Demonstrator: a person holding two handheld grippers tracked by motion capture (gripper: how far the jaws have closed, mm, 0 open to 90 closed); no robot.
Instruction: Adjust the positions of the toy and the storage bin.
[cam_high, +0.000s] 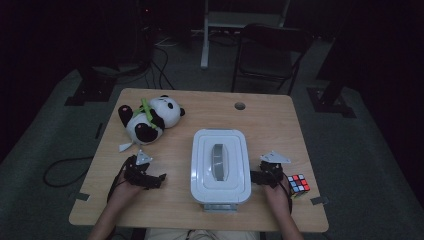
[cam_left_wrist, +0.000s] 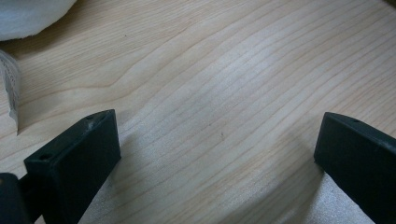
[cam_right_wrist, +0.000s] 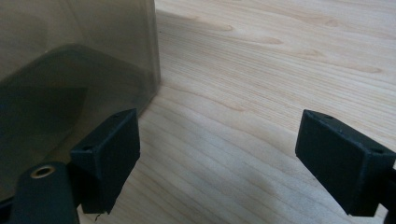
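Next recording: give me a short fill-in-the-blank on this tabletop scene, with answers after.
1. The white lidded plastic box stands between the two ____.
2. The black-and-white plush panda lies on the box's ____ side.
3. The multicoloured puzzle cube sits beside the ____ gripper.
4. The left gripper's jaws are ____.

Answers: grippers; left; right; open

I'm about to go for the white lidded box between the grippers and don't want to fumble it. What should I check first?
1. Left gripper open: ok, jaws wide apart over bare wood.
2. Right gripper open: ok, holding nothing.
3. Box lid seated: ok, it looks flat and square.
4. Right gripper close to the box: ok, its smoky wall sits just beyond one jaw.
5. Panda and cube out of the way: ok.
6. Lid latched: cannot tell.
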